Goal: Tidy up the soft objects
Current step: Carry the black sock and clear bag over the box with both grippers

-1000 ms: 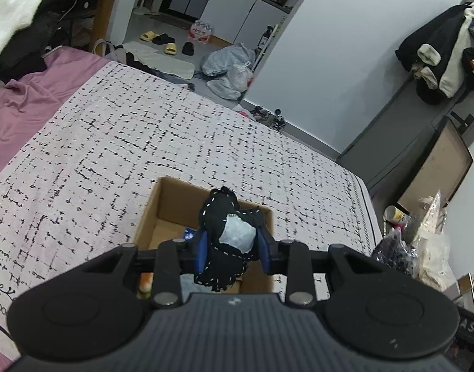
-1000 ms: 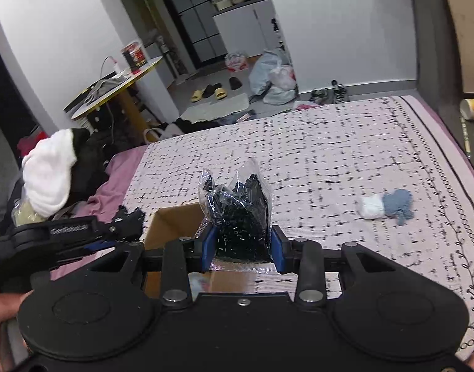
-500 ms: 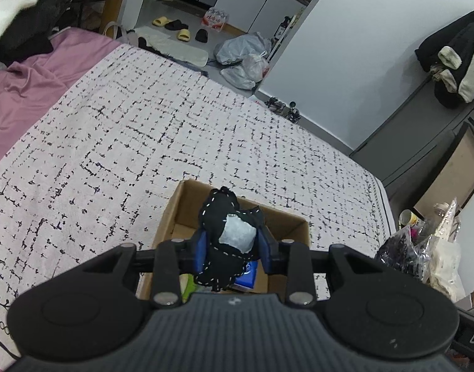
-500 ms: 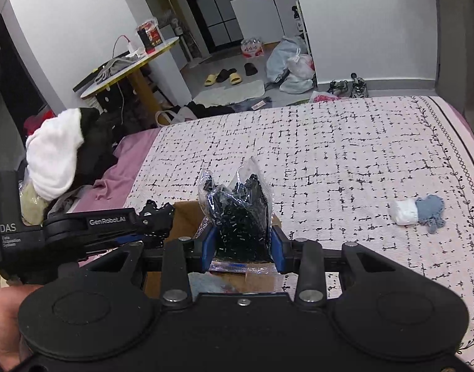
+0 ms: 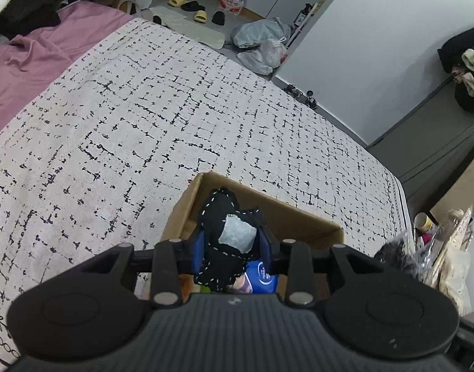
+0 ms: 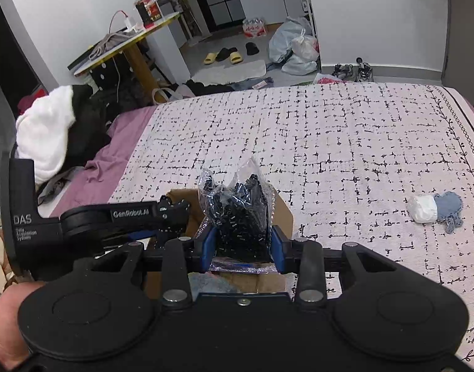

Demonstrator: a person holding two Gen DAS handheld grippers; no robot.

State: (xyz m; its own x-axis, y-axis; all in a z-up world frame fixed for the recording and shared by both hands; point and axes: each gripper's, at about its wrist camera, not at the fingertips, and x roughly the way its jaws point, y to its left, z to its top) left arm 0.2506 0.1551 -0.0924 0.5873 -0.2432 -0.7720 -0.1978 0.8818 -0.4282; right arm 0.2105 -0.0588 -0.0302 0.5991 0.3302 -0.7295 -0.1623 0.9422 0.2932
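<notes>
My left gripper (image 5: 232,243) is shut on a black soft pouch with white stitching and a grey patch (image 5: 227,235), held over the open cardboard box (image 5: 286,220) on the bed. My right gripper (image 6: 241,243) is shut on a clear plastic bag of small black pieces (image 6: 237,214), also above the box (image 6: 283,214). The left gripper's body (image 6: 125,217) shows at the left of the right wrist view. A blue packet (image 5: 261,274) lies inside the box. A white and blue soft bundle (image 6: 434,209) lies on the bedspread to the right.
The box sits on a white bedspread with black dashes (image 5: 144,117). A purple sheet (image 5: 35,59) and a pile of white and black clothes (image 6: 57,130) lie to the left. Bags (image 5: 435,257) stand beside the bed's right edge.
Both grippers have moved forward over the box with their loads still held. The left gripper body now shows larger in the right wrist view.
</notes>
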